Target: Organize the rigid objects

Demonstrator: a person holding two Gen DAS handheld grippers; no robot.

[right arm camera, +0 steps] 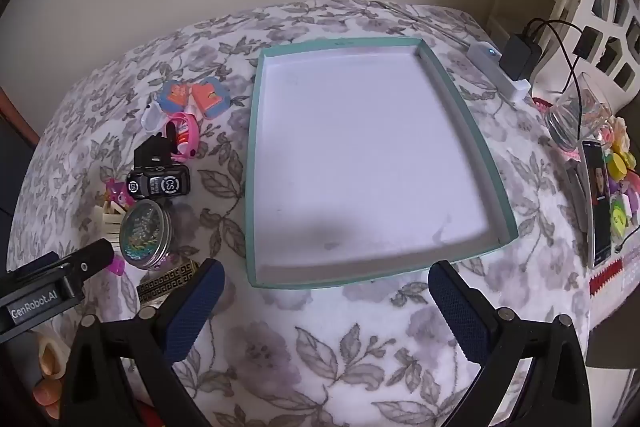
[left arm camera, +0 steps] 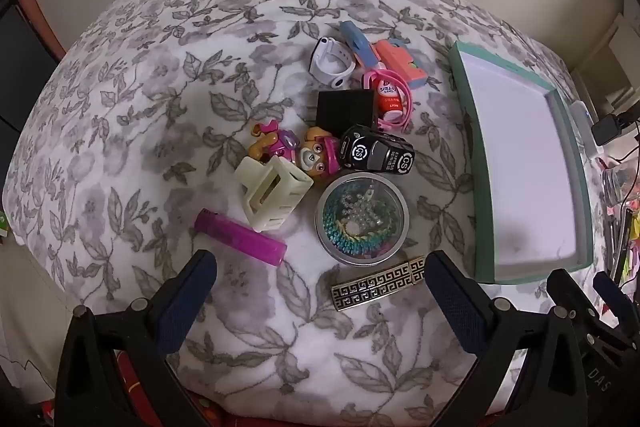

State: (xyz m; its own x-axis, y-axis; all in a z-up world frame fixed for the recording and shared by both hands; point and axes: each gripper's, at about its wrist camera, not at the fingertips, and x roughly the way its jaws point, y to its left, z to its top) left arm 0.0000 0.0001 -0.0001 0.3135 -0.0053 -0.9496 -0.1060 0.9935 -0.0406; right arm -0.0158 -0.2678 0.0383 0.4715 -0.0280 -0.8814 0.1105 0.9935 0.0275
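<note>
Purple lighter (left arm camera: 240,236) lies just ahead of the left gripper (left arm camera: 320,279), jaws apart; the right gripper (right arm camera: 326,289), also apart, faces the teal tray (right arm camera: 256,147).

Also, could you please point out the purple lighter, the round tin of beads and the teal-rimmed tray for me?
purple lighter (left arm camera: 240,235): left wrist view, middle of its body.
round tin of beads (left arm camera: 362,218): left wrist view, centre of its clear lid.
teal-rimmed tray (right arm camera: 252,163): right wrist view, on its left rim.

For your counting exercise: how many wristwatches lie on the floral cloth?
2. The white watch lies at the far end of the pile, beside the blue and coral toy. The pink watch sits just nearer, looped around a small red bottle. Others may be hidden.
</note>
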